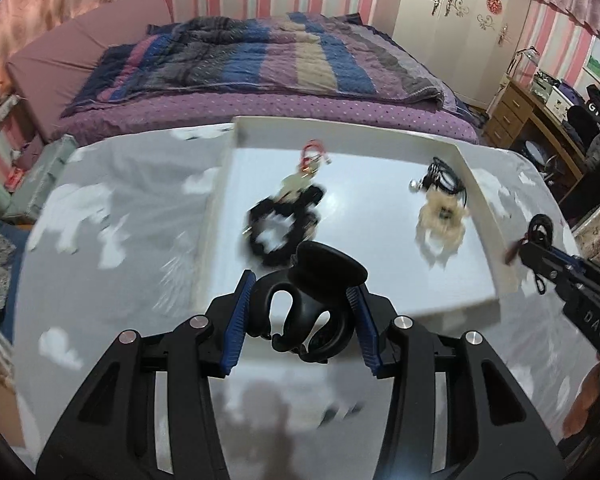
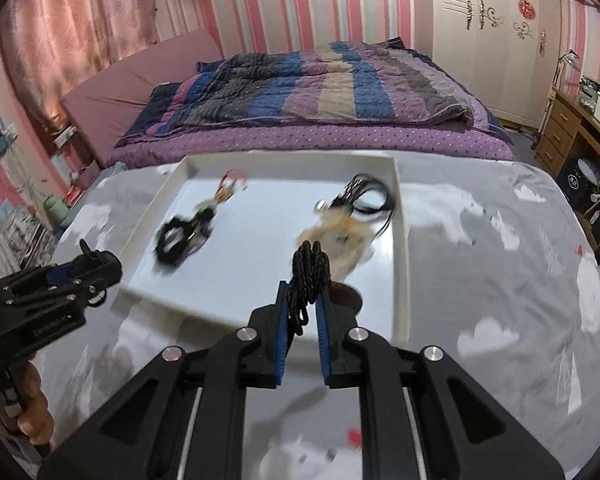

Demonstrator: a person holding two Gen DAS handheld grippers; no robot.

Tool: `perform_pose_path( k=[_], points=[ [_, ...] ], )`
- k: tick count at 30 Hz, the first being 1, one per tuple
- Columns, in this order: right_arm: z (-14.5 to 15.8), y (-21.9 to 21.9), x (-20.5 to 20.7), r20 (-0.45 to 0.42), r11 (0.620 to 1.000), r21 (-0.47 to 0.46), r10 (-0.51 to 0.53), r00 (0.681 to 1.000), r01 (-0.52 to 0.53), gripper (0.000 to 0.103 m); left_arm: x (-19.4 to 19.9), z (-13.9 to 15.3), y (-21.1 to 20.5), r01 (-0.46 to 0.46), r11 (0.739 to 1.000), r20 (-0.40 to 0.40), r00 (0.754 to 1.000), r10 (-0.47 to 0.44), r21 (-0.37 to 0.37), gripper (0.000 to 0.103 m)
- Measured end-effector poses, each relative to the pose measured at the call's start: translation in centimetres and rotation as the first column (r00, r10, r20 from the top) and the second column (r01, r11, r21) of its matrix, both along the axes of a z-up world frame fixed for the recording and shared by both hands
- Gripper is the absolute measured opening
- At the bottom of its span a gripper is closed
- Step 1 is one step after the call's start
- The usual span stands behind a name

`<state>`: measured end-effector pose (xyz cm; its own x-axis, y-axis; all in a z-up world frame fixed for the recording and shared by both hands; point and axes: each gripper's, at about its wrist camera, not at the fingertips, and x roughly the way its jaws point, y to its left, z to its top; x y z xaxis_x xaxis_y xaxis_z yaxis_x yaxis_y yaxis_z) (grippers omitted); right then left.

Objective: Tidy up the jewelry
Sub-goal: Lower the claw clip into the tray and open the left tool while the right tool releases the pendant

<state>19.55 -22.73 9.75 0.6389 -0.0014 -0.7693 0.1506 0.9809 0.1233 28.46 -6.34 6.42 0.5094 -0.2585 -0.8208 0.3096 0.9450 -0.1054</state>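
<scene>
Left gripper [image 1: 300,312] clamps black hair claw [image 1: 312,296], right gripper [image 2: 304,308] pinches black braided cord [image 2: 310,276]; I see white tray [image 1: 480,184] dead ahead, near edge closest to both.

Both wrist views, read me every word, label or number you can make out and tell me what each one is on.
"DAS": white letters on the body of the right tool, seen in the left wrist view; the rest runs out of sight.
Small white lettering on the side of the left tool, in the right wrist view: too blurred to read.
Red round ornaments on the wardrobe doors: too small to read.
</scene>
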Motion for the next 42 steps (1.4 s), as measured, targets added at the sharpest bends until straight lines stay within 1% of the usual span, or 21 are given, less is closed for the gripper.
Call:
perform_pose_path(
  k=[5,9,13,15,18,21,24,27,29,32,35,38,42],
  points=[
    [-1.9,-2.4,4.5,-0.029,0.999,0.027,-0.030,0.999,0.031,0.013,4.1,-1.0,-3.9,0.035,0.999,-0.016,0.999,-0.034,0.006,0.046],
    [-3.4,-3.3,7.3,-0.044,0.998,0.044,-0.044,0.998,0.046,0.013,6.7,-2.2,-6.3,0.045,0.999,-0.026,0.999,-0.044,0.026,0.046],
    [-3.7,-3.6,9.4,-0.033,0.998,0.029,-0.047,0.998,0.048,0.013,9.9,-3.9,-7.6,0.033,0.999,-0.060,0.998,-0.031,0.033,0.046],
    [-3.7,-4.0,10.3,-0.021,0.998,0.041,-0.048,0.999,0.049,0.013,10.7,-4.8,-8.2,0.033,0.999,-0.067,0.997,-0.031,0.040,0.046],
    [-4.4,-4.3,10.8,-0.018,0.997,0.053,-0.048,0.999,0.049,0.013,11.1,-5.9,-8.7,0.044,0.998,-0.076,0.996,-0.041,0.040,0.046],
    [-5.5,-4.3,11.2,-0.040,0.998,0.037,-0.042,0.998,0.044,0.013,10.7,-6.7,-9.1,0.058,0.996,-0.062,0.997,-0.053,0.068,0.046],
    [-6.4,-4.9,11.3,-0.056,0.997,0.052,-0.056,0.997,0.059,0.013,10.6,-6.6,-8.8,0.057,0.997,-0.063,0.997,-0.053,0.055,0.046],
    [-6.4,-5.2,11.3,-0.045,0.997,0.038,-0.071,0.996,0.072,0.013,10.6,-6.3,-8.4,0.041,0.997,-0.040,0.998,-0.038,0.061,0.046],
    [-6.6,-5.2,11.4,-0.045,0.997,0.027,-0.074,0.996,0.075,0.013,10.6,-6.3,-8.2,0.045,0.997,-0.039,0.998,-0.043,0.059,0.047],
    [-7.5,-4.9,11.5,-0.067,0.998,0.021,-0.065,0.996,0.066,0.013,10.2,-6.6,-8.3,0.047,0.995,-0.029,0.999,-0.045,0.085,0.047],
    [-7.8,-4.5,11.4,-0.080,0.998,-0.014,-0.067,0.995,0.067,0.013,9.9,-6.9,-8.4,0.052,0.993,-0.026,0.998,-0.050,0.105,0.047],
    [-8.2,-4.5,11.3,-0.111,0.998,-0.001,-0.060,0.992,0.060,0.013,10.0,-7.0,-8.3,0.053,0.993,-0.033,0.998,-0.050,0.106,0.047],
    [-8.2,-4.8,11.2,-0.111,0.998,0.013,-0.061,0.992,0.063,0.015,9.8,-7.0,-8.0,0.057,0.993,-0.034,0.998,-0.053,0.103,0.047]
  ],
)
